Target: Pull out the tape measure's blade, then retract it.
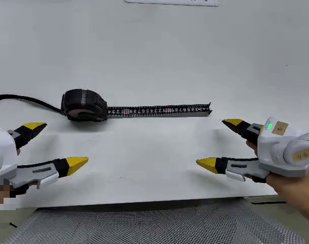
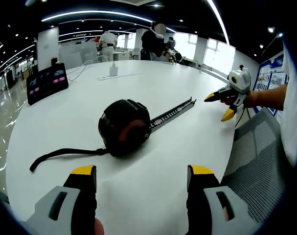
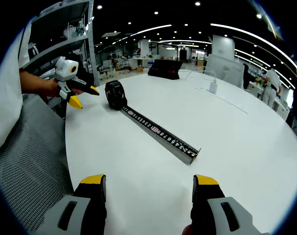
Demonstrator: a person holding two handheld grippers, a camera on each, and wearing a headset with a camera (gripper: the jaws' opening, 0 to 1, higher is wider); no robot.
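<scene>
**Blade out on the bench, both tools gaping and empty**

Here we go. The tape measure sits on the white bench, over on the far side from the person. It's a black case, w/ a reddish round face in the left gripper view. The blade is drawn out of the case and lies flat on the bench, running off to the right. It's dark w/ white numerals, and the hook at its end is down on the surface. A black strap trails from the case's other side toward the left edge of the head view.

Left tool: jaws spread wide, nothing betw. them. The yellow tips aim toward the case but are well short of it, held over the near part of the bench. In the left gripper view the case sits dead centre ahead of the two jaws, no contact.

Right tool: also wide apart and empty, gripped in a hand at the right, tips pointing inward. It's near the hook end, on the near side of it, not touching. In the right gripper view the blade runs diagonally away to the case, hook end closest, w/ bare bench betw. it and the jaws.

The two tools face each other, well apart. Grey mesh lies below the bench's near edge. A dark screen stands on the bench well beyond the case.
</scene>
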